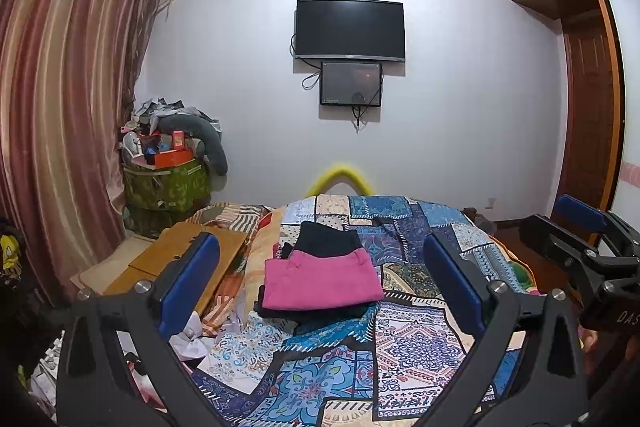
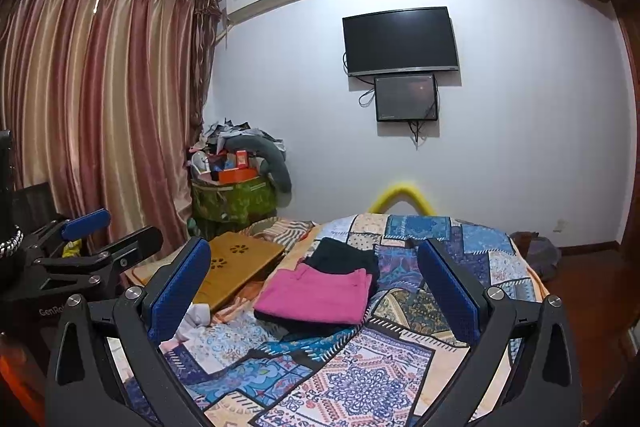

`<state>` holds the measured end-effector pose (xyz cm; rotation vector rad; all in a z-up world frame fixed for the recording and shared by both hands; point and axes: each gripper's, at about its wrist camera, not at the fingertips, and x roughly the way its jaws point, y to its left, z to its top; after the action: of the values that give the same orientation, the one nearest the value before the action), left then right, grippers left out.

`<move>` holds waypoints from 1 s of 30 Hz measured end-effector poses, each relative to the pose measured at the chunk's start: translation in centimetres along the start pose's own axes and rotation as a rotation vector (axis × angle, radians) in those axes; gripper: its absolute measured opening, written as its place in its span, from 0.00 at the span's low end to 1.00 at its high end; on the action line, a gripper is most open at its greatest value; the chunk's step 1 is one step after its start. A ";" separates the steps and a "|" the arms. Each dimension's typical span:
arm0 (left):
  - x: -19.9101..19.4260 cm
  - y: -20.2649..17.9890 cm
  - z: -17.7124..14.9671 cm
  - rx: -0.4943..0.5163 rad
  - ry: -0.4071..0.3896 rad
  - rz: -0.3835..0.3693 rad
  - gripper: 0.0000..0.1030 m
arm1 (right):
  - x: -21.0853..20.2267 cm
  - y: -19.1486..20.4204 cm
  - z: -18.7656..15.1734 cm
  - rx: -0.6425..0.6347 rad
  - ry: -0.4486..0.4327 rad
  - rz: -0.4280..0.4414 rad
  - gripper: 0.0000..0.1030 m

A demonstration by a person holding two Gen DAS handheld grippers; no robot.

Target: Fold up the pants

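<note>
Folded pink pants (image 1: 320,281) lie on top of a stack of folded dark garments (image 1: 328,237) on the patchwork bedspread (image 1: 416,347); they also show in the right wrist view (image 2: 314,293). My left gripper (image 1: 320,275) is open and empty, held above the bed short of the stack. My right gripper (image 2: 316,287) is open and empty at about the same distance. Each gripper appears at the edge of the other's view, the right one (image 1: 580,239) and the left one (image 2: 92,239).
A wooden lap desk (image 2: 236,263) lies on the bed left of the stack. Crumpled white cloth (image 2: 192,323) lies near it. A green hamper piled with clutter (image 2: 234,195) stands in the corner by the curtains (image 2: 100,115). A TV (image 2: 400,41) hangs on the far wall.
</note>
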<state>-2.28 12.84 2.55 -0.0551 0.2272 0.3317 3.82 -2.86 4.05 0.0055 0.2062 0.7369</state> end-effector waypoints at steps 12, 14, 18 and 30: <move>0.1 0.1 -0.3 0.003 0.006 -0.001 1.00 | 0.0 0.0 -0.2 0.002 0.010 -0.013 1.00; 0.0 0.0 -0.3 0.007 0.003 0.001 1.00 | 0.0 0.0 -0.2 0.001 0.012 -0.014 1.00; -0.1 -0.1 -0.4 0.010 0.003 -0.006 1.00 | -0.1 -0.1 -0.2 0.004 0.010 -0.015 1.00; -0.5 -0.5 -0.2 0.017 0.001 -0.030 1.00 | -0.3 -0.4 -0.3 0.013 0.007 -0.018 1.00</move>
<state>-2.59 12.23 2.46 -0.0423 0.2300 0.2995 3.82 -3.34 3.73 0.0132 0.2172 0.7175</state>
